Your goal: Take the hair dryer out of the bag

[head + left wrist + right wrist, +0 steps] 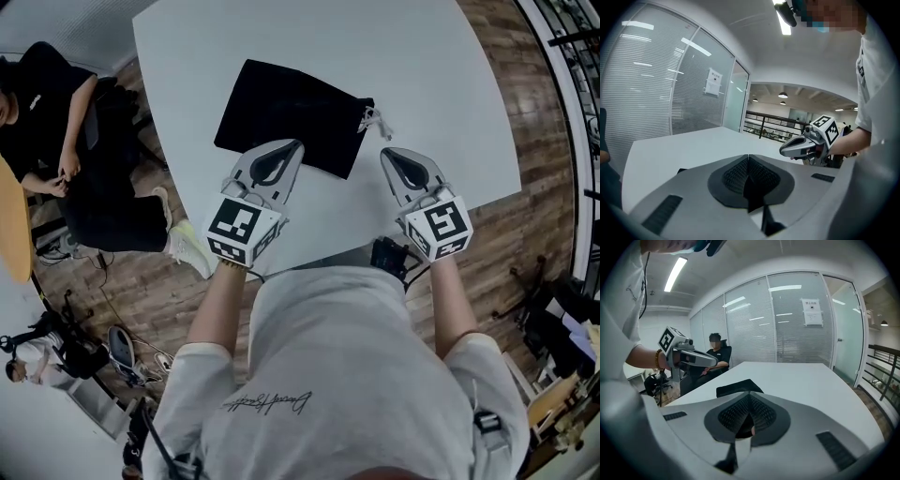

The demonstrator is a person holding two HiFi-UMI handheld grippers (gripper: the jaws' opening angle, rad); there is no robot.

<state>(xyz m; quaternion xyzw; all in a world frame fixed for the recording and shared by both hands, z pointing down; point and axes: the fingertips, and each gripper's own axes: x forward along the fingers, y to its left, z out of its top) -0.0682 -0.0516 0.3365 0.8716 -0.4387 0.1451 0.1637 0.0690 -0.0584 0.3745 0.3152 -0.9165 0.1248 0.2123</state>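
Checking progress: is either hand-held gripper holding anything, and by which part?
Nothing is held: the left hand-held gripper and right hand-held gripper are shut and empty; the black bag lies on the table.

A white surface [450,103] with rounded corners stands on a wood-plank floor [539,216]. At its left side in the head view a person in black clothes [66,122] sits with one pale shoe [190,247] stretched toward the surface, and the rim of a tan round tabletop [14,225] shows at the picture's edge. Beyond the surface runs a glass partition [787,319] backed by closed blinds, with a paper notice [812,311] stuck to one pane, a dark railing [883,369] to its right and a long ceiling light [675,273] lit overhead.
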